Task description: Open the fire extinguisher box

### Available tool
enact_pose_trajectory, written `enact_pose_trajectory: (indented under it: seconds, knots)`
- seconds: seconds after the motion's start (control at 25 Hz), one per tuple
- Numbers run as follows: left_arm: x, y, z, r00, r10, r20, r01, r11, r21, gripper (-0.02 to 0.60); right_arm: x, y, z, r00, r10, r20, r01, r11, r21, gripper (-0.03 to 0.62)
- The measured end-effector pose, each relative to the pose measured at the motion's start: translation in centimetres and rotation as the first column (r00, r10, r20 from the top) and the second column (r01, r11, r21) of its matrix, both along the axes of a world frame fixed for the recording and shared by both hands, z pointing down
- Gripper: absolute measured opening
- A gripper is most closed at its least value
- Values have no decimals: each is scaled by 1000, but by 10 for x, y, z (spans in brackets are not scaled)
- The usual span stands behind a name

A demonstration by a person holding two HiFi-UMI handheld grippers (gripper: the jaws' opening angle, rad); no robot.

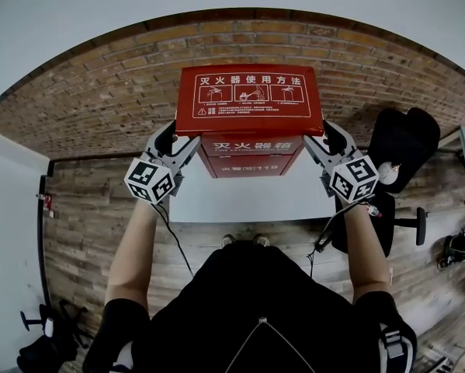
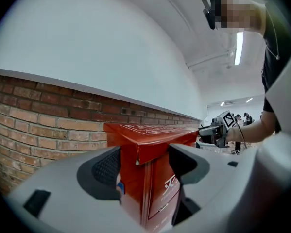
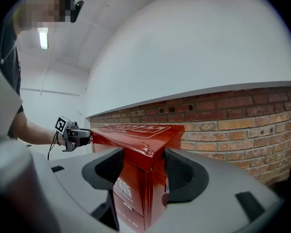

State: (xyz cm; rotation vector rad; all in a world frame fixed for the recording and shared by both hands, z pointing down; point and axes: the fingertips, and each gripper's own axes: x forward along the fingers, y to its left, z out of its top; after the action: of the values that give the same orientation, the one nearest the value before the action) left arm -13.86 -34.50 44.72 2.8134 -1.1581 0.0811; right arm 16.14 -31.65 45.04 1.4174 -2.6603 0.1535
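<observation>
The red fire extinguisher box (image 1: 249, 158) stands on a white table against the brick wall, and its lid (image 1: 248, 99) carries white instruction pictures. My left gripper (image 1: 182, 142) is at the lid's left front corner, and my right gripper (image 1: 317, 142) is at the right front corner. In the left gripper view the lid corner (image 2: 150, 136) sits between the open jaws of the left gripper (image 2: 144, 166), with gaps at both pads. In the right gripper view the right gripper (image 3: 143, 171) is likewise open around its lid corner (image 3: 138, 136). The lid looks slightly raised at the front.
A brick wall (image 1: 92, 92) runs behind the box. The white table (image 1: 248, 200) lies between me and it. A black office chair (image 1: 399, 150) stands at the right on the wooden floor (image 1: 85, 239). Dark bags (image 1: 42, 340) lie at the lower left.
</observation>
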Motion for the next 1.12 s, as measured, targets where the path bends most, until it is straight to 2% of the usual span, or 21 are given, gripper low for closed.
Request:
enact_pose_trajectory:
  seconds: [0.28,0.52,0.68,0.92,1.12]
  knots:
    - [0,-1,-7,1000,4,2,-4,1000,-7,353,0,-2,-4,1000,-3,-1,3,1000,-8,264]
    - [1,1,-30,1000,-5,-22,5,1000,10,351,3,0,-30,998,-5,57,4,1000,17,264]
    - [2,-5,-51,999,-16,38,13,997,73,334,7,-5,-60,992,-25,121,18,998,55,263]
    - [1,-28,-92,999,-32,14,29,987,155,327,9,-30,-103,997,-41,73,29,988,152,262]
    - [7,-60,-118,998,-57,27,50,979,200,326,14,-66,-129,999,-4,49,-5,983,184,262]
